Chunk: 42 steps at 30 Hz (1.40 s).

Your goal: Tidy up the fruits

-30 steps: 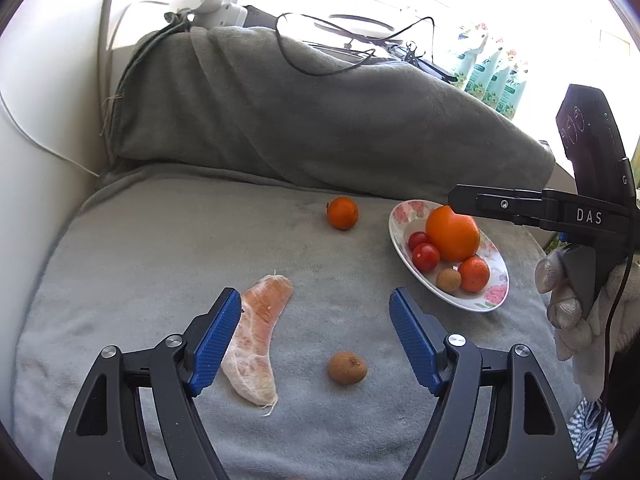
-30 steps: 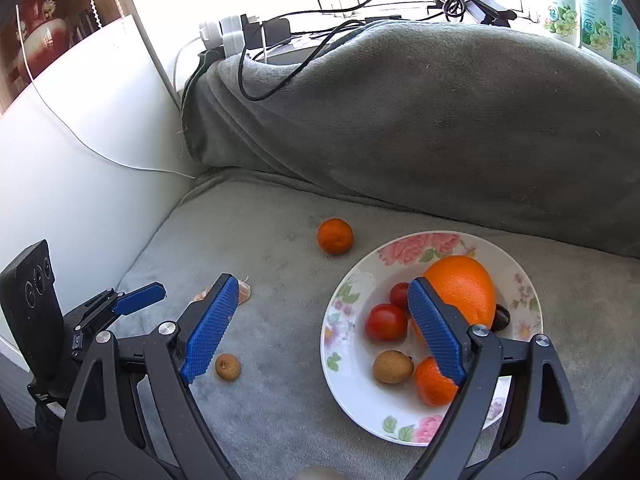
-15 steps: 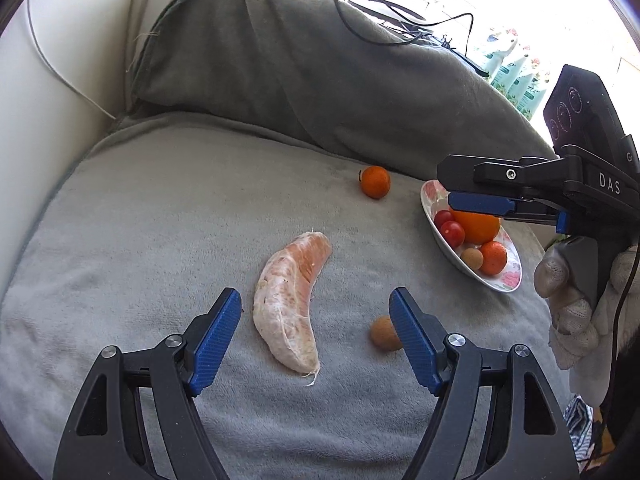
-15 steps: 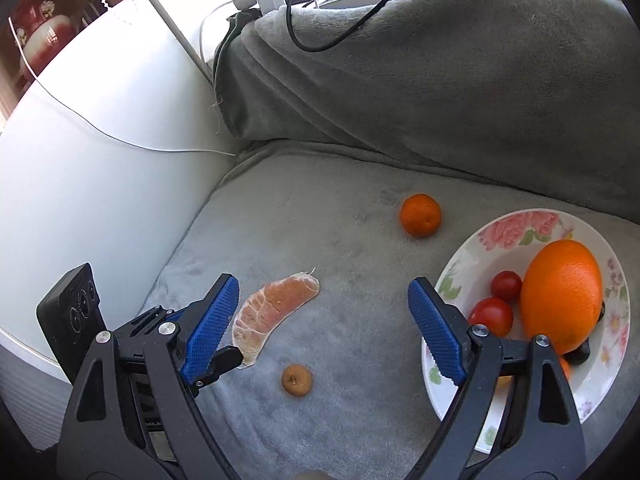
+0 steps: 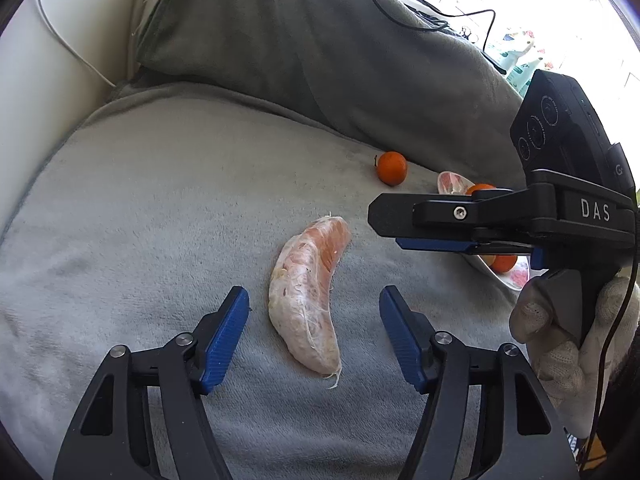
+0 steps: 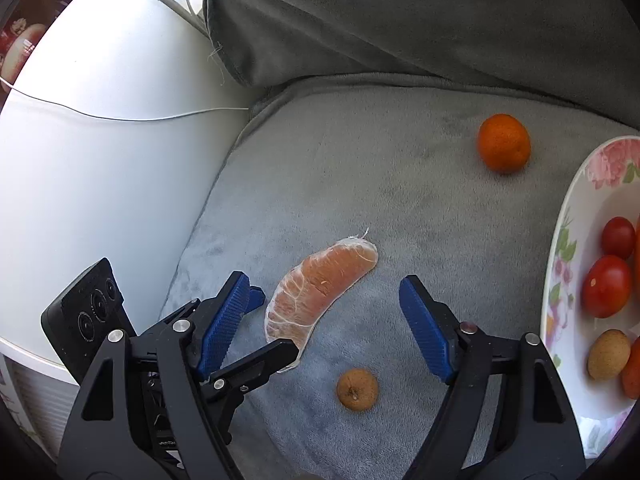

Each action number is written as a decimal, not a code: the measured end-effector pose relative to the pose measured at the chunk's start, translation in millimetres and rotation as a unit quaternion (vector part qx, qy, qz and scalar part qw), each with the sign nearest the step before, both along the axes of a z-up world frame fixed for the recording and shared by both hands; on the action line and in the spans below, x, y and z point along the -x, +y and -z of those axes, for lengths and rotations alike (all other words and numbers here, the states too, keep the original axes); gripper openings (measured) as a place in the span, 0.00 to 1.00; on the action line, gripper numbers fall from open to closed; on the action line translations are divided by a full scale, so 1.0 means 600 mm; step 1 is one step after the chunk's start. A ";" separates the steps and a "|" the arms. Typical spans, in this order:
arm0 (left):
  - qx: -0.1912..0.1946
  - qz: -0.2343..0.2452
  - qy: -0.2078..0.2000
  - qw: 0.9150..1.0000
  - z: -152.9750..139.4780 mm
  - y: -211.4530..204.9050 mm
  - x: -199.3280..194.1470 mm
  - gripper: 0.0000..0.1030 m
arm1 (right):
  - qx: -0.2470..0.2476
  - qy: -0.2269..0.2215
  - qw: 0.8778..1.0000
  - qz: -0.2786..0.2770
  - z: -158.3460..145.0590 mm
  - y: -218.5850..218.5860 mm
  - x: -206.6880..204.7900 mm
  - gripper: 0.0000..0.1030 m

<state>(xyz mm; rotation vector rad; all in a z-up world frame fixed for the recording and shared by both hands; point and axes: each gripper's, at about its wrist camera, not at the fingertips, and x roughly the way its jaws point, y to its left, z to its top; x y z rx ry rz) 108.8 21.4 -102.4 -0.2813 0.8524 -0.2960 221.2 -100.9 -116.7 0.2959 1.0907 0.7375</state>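
Both grippers [image 5: 314, 334] [image 6: 324, 324] gape — pomelo segment [image 5: 308, 292] between.

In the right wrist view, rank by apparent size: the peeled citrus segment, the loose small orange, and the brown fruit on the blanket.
1. peeled citrus segment, clearly the largest.
2. small orange.
3. brown fruit, which looks smallest even though it lies nearer the camera.

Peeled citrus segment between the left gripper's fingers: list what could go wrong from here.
1. The peeled citrus segment is soft and thin-skinned; the open left gripper may crush or tear it when closing.
2. It lies lengthwise between the fingers, so its curved ends could sag or slip once lifted.
3. The right gripper hovers open over the same segment; the two could collide.
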 end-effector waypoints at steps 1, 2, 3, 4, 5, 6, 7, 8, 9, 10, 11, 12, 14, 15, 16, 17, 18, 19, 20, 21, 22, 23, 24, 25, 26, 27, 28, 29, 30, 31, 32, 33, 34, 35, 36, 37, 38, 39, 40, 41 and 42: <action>0.000 0.001 0.001 1.000 0.001 0.000 -0.001 0.63 | 0.000 0.003 1.000 0.000 0.004 0.004 -0.002 0.75; 0.000 0.001 0.002 1.000 0.001 -0.001 -0.002 0.62 | -0.001 0.007 1.000 0.000 0.008 0.007 -0.003 0.75; 0.001 0.001 0.003 1.000 0.002 0.004 -0.004 0.61 | -0.003 0.010 1.000 -0.001 0.011 0.011 -0.004 0.73; 0.002 0.002 0.003 1.000 0.003 0.009 -0.003 0.61 | -0.004 0.013 1.000 -0.002 0.014 0.014 -0.006 0.72; 0.002 0.002 0.004 1.000 0.003 0.009 -0.004 0.61 | -0.006 0.016 1.000 -0.003 0.016 0.017 -0.007 0.71; 0.002 0.002 0.004 1.000 0.003 0.009 -0.004 0.60 | -0.007 0.019 1.000 -0.003 0.018 0.019 -0.008 0.70; 0.002 0.003 0.005 1.000 0.004 0.009 -0.004 0.60 | -0.008 0.021 1.000 -0.003 0.020 0.021 -0.009 0.69; 0.002 0.003 0.007 1.000 0.005 0.009 -0.005 0.60 | -0.008 0.023 1.000 -0.003 0.022 0.022 -0.010 0.69; 0.002 0.003 0.008 1.000 0.005 0.009 -0.006 0.60 | -0.010 0.025 1.000 -0.002 0.025 0.025 -0.011 0.69; 0.001 0.004 0.009 1.000 0.005 0.007 -0.009 0.59 | -0.011 0.027 1.000 -0.003 0.026 0.026 -0.012 0.69; 0.000 0.005 0.010 1.000 0.005 0.007 -0.009 0.59 | -0.012 0.029 1.000 -0.002 0.028 0.027 -0.012 0.69; -0.001 0.005 0.011 1.000 0.006 0.004 -0.011 0.59 | -0.013 0.030 0.999 -0.002 0.029 0.029 -0.013 0.69; -0.002 0.005 0.013 1.000 0.006 0.004 -0.017 0.59 | -0.015 0.034 0.999 -0.002 0.032 0.030 -0.015 0.67; -0.003 0.005 0.014 1.000 0.007 0.001 -0.019 0.59 | -0.016 0.037 0.999 -0.003 0.033 0.032 -0.015 0.64; -0.003 0.005 0.015 1.000 0.005 -0.008 -0.021 0.59 | -0.016 0.038 0.999 -0.003 0.033 0.033 -0.016 0.62; -0.003 0.005 0.017 1.000 0.006 -0.009 -0.022 0.59 | -0.017 0.040 0.999 -0.003 0.034 0.034 -0.017 0.62; -0.004 0.005 0.018 1.000 0.008 -0.011 -0.027 0.59 | -0.017 0.041 0.999 -0.003 0.035 0.035 -0.017 0.61; -0.004 0.006 0.019 1.000 0.009 -0.010 -0.027 0.59 | -0.018 0.042 0.999 -0.002 0.036 0.036 -0.017 0.61; -0.005 0.006 0.020 1.000 0.011 -0.011 -0.028 0.59 | -0.019 0.045 0.999 -0.002 0.038 0.037 -0.018 0.61; -0.007 0.007 0.021 1.000 0.012 -0.014 -0.031 0.59 | -0.020 0.047 0.999 -0.001 0.039 0.038 -0.019 0.61; -0.009 0.007 0.023 1.000 0.013 -0.017 -0.033 0.59 | -0.021 0.048 0.999 0.000 0.041 0.039 -0.020 0.61; -0.011 0.007 0.024 1.000 0.015 -0.019 -0.034 0.59 | -0.021 0.049 0.999 0.000 0.042 0.039 -0.020 0.61; -0.015 0.007 0.025 1.000 0.014 -0.022 -0.035 0.59 | -0.021 0.051 0.998 0.001 0.044 0.040 -0.021 0.61; -0.020 0.007 0.025 0.999 0.015 -0.025 -0.036 0.57 | -0.021 0.052 0.998 0.001 0.045 0.040 -0.021 0.61; -0.025 0.006 0.024 0.999 0.017 -0.030 -0.037 0.55 | -0.022 0.053 0.998 0.002 0.046 0.040 -0.022 0.61; -0.030 0.006 0.024 0.999 0.019 -0.034 -0.039 0.48 | -0.023 0.055 0.998 0.004 0.047 0.042 -0.023 0.61; -0.034 0.005 0.023 0.999 0.020 -0.038 -0.040 0.42 | -0.024 0.056 0.998 0.004 0.049 0.042 -0.026 0.61; -0.036 0.007 0.022 0.999 0.021 -0.041 -0.041 0.39 | -0.025 0.057 0.998 0.005 0.050 0.042 -0.027 0.61; -0.039 0.007 0.021 0.999 0.021 -0.043 -0.042 0.37 | -0.026 0.058 0.998 0.006 0.051 0.042 -0.028 0.60; -0.039 0.007 0.019 0.999 0.022 -0.044 -0.042 0.36 | -0.027 0.059 0.998 0.006 0.051 0.042 -0.029 0.60; -0.037 0.007 0.018 0.999 0.021 -0.045 -0.043 0.35 | -0.027 0.058 0.998 0.006 0.052 0.044 -0.029 0.60; -0.035 0.006 0.017 0.999 0.021 -0.044 -0.044 0.30 | -0.026 0.058 0.998 0.006 0.051 0.043 -0.027 0.60; -0.031 0.005 0.015 0.999 0.021 -0.043 -0.044 0.28 | -0.025 0.057 0.998 0.006 0.052 0.045 -0.027 0.60; -0.028 0.005 0.011 1.000 0.020 -0.042 -0.042 0.28 | -0.024 0.056 0.998 0.007 0.051 0.046 -0.027 0.60; -0.028 0.006 0.006 1.000 0.019 -0.043 -0.041 0.27 | -0.022 0.055 0.998 0.008 0.051 0.047 -0.026 0.60; -0.030 0.007 0.000 1.000 0.017 -0.044 -0.039 0.26 | -0.021 0.055 0.998 0.008 0.051 0.048 -0.026 0.60; -0.034 0.008 -0.005 0.999 0.015 -0.048 -0.037 0.26 | -0.021 0.055 0.998 0.009 0.050 0.048 -0.026 0.60; -0.038 0.009 -0.010 0.999 0.013 -0.051 -0.036 0.26 | -0.021 0.056 0.998 0.010 0.050 0.049 -0.027 0.60; -0.040 0.010 -0.014 0.999 0.010 -0.054 -0.033 0.26 | -0.021 0.056 0.998 0.010 0.050 0.048 -0.026 0.60; -0.041 0.011 -0.018 0.999 0.008 -0.057 -0.032 0.26 | -0.020 0.056 0.998 0.011 0.050 0.047 -0.026 0.60; -0.043 0.012 -0.021 0.999 0.006 -0.060 -0.031 0.26 | -0.020 0.056 0.998 0.011 0.050 0.047 -0.026 0.60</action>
